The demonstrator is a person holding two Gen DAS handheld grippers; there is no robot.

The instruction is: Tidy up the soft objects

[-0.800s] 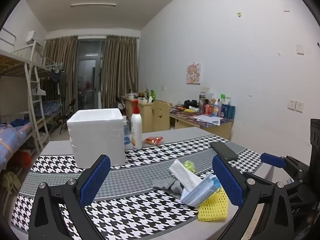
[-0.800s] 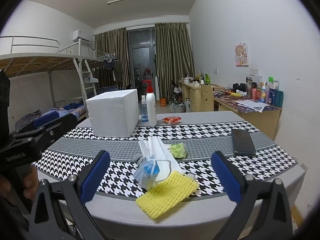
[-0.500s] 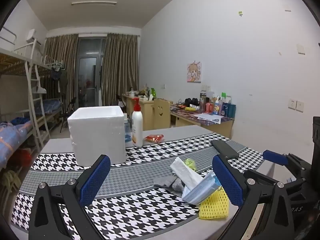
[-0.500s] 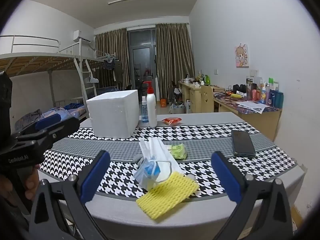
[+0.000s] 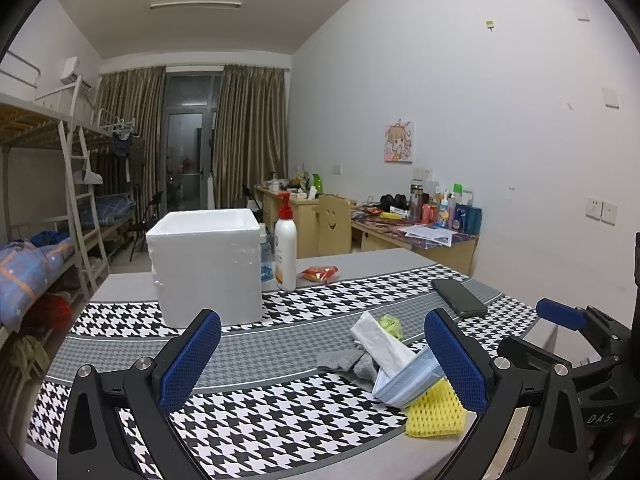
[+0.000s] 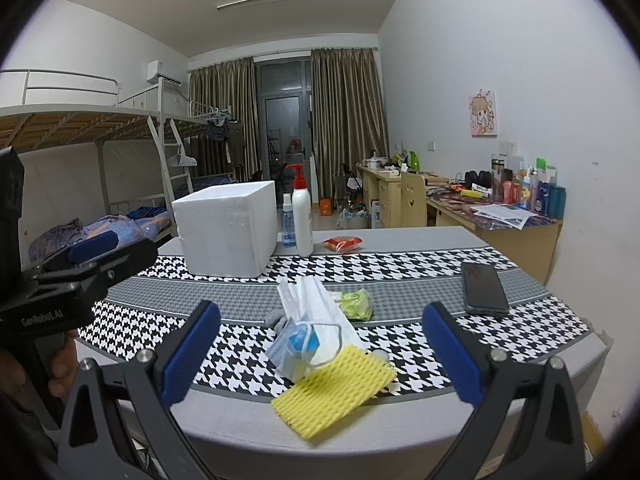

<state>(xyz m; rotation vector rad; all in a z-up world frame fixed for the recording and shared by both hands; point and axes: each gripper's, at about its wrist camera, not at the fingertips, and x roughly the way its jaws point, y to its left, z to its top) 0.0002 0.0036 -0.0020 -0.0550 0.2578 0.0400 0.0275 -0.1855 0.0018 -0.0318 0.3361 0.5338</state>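
A pile of soft things lies near the table's front edge: a yellow foam net, a blue face mask, white tissue, a grey sock and a small green packet. A white foam box stands behind, to the left. My right gripper is open, held before the pile. My left gripper is open and empty, left of the pile. Each gripper shows in the other's view.
A white pump bottle and a small spray bottle stand right of the box. A red snack packet lies behind. A black phone lies at the right. The houndstooth cloth covers the table.
Both grippers drifted slightly; the left view shifted a little so the pile sits further right. Nothing on the table moved.
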